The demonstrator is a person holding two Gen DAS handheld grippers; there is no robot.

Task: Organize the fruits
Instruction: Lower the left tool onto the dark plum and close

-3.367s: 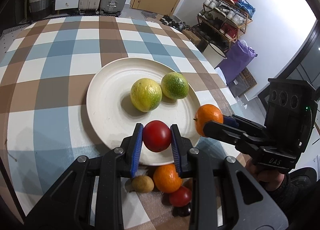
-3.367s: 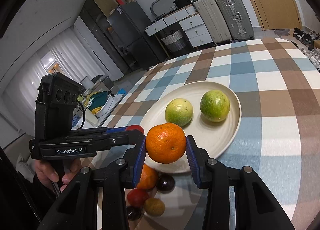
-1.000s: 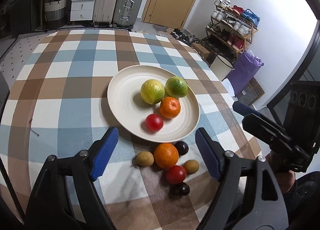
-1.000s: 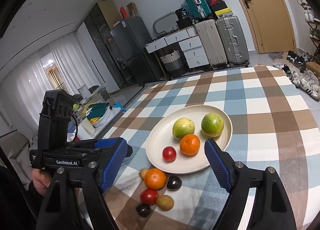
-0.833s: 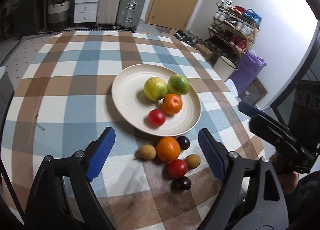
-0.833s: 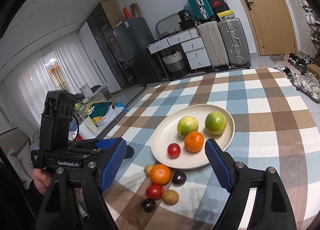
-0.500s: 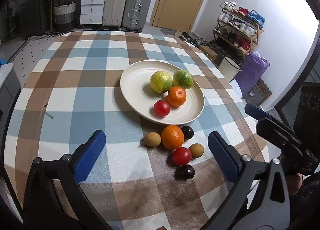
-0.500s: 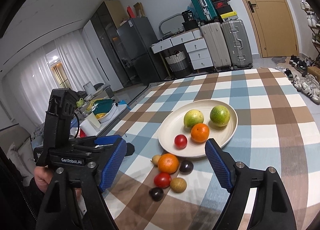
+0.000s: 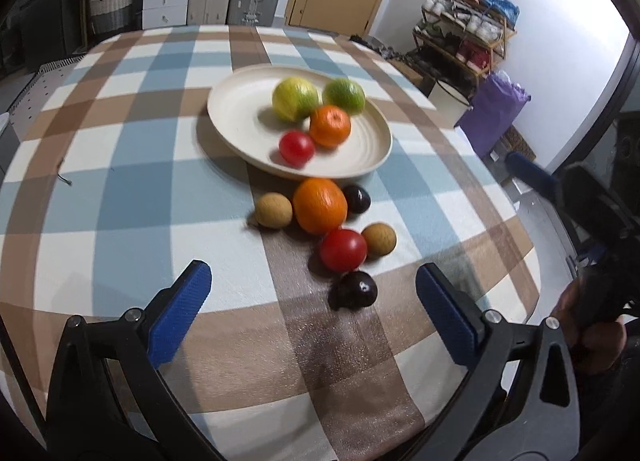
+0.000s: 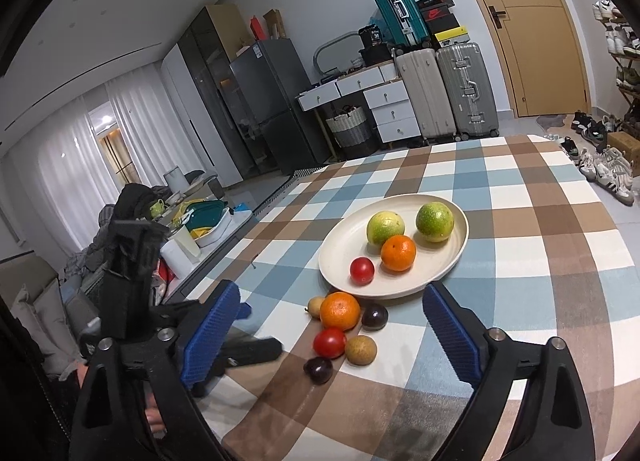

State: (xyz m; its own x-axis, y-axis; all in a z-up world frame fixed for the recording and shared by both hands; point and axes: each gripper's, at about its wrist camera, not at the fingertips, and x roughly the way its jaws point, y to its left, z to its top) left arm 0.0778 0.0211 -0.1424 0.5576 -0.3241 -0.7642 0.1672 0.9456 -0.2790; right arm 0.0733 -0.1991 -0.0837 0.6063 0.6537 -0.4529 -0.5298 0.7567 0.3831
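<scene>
Left wrist view: the left gripper [image 9: 310,311] hangs over the near edge of the checked bench [image 9: 120,189] with its jaws spread as wide as they go and nothing between them. Ahead sits the cream plate [image 9: 240,101], carrying a yellow-green citrus [image 9: 295,98], a green citrus [image 9: 344,95], a small orange [image 9: 330,125] and a red tomato [image 9: 296,147]. Six fruits are loose on the cloth just in front of the plate: a large orange [image 9: 320,205], two tan round fruits [image 9: 274,210] [image 9: 379,238], a second tomato [image 9: 343,249] and two dark plums [image 9: 356,199] [image 9: 353,289]. They lie touching or nearly so, and that is the likely trouble: jaws coming down on one fruit could nudge its neighbours, and round fruit would probably roll toward the bench edge close by. The picture is smeared, so aim may suffer too. No writing is readable here.

Right wrist view: the right gripper [image 10: 332,331] is opening, with its jaws wide and empty, and the cluster lies beyond its tips. The left gripper's body is close at its left side, so a reach by both into the same small cluster risks a knock between them. The plate holds its four fruits toward one side, and a fruit dropped carelessly might strike them or roll off the shallow rim. Print on a red-and-black box [image 10: 436,15] atop the suitcases [image 10: 466,89] is too small to make out.
</scene>
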